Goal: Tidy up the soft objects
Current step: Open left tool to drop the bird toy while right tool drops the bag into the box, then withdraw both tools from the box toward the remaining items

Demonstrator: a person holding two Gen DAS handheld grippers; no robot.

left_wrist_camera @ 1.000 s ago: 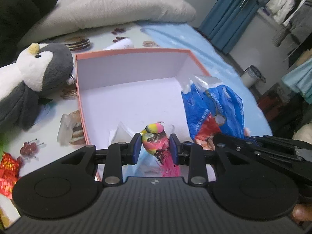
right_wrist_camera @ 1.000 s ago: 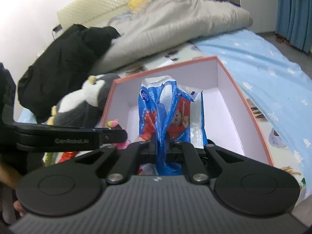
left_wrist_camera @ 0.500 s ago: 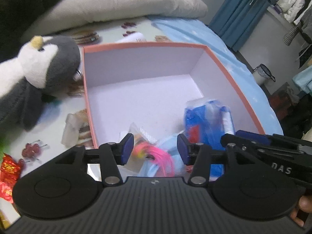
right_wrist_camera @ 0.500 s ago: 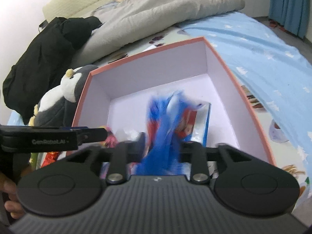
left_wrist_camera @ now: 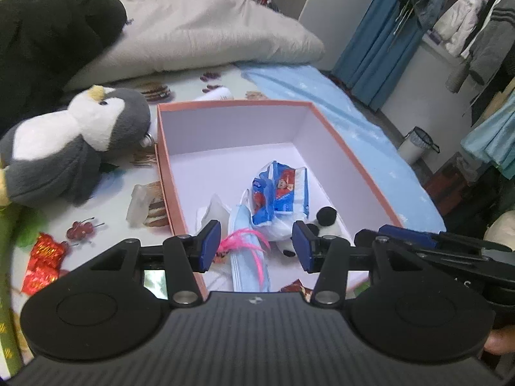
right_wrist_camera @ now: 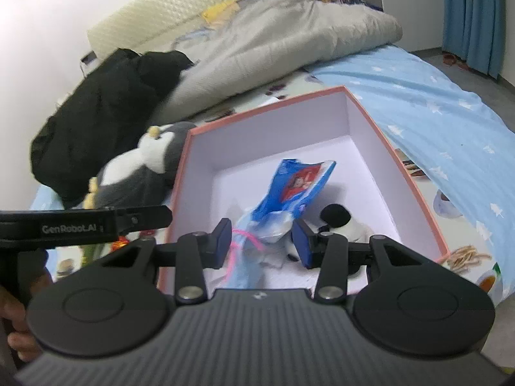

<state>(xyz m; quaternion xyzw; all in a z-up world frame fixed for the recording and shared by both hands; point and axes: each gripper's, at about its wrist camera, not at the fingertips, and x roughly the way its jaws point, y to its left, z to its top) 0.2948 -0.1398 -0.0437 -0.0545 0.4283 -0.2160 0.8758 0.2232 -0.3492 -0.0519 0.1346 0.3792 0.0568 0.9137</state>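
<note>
Both grippers, left (left_wrist_camera: 257, 247) and right (right_wrist_camera: 262, 243), have just opened, empty. Penguin (left_wrist_camera: 74, 148) beside the box (left_wrist_camera: 360, 173): light, squashy; you'd best pinch its body.

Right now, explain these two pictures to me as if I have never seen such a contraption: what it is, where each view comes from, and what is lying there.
No robot here: a person holds a pair of hand-held tongs in each hand, each with a fisheye camera looking along its two fingers. One picture looks past the left tongs, the other past the right tongs.

Both point down into a pink-rimmed box on a bed. Inside lie a blue snack bag, a light blue mask packet with a pink string, and a small black-and-white plush. A penguin plush lies outside the box, beside its left wall.

Both tongs are open and hold nothing; their jaws have just been opening, and the items now rest in the box.
</note>
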